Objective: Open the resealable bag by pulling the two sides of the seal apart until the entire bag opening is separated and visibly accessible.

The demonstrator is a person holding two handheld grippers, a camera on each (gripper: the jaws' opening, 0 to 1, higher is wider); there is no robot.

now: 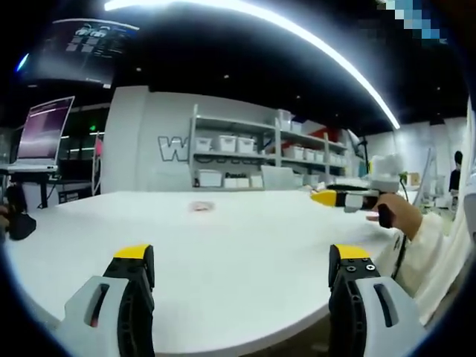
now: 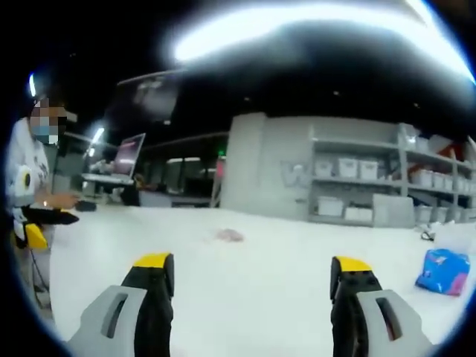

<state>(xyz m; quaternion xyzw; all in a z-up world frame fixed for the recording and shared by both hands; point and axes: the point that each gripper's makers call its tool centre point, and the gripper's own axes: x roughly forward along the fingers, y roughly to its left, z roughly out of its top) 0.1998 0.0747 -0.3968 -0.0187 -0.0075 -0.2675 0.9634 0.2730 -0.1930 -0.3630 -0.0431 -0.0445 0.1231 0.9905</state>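
A small, flat, pale pink bag (image 1: 201,206) lies on the white table (image 1: 245,290), far ahead of my left gripper (image 1: 242,256). That gripper is open, its yellow-tipped jaws wide apart with nothing between them. In the right gripper view the same bag (image 2: 229,235) lies mid-table, well beyond my right gripper (image 2: 251,264), which is also open and holds nothing. The bag is too small and blurred to show its seal. The right gripper (image 1: 349,197) also comes into the left gripper view from the right, held by a hand (image 1: 398,214) above the table's far right part.
A blue packet (image 2: 444,271) lies on the table at the right. A person in white (image 2: 30,178) stands at the table's left edge holding a dark, yellow-tipped tool (image 2: 44,217). Shelves with white bins (image 1: 253,152) and a laptop (image 1: 44,134) stand beyond the table.
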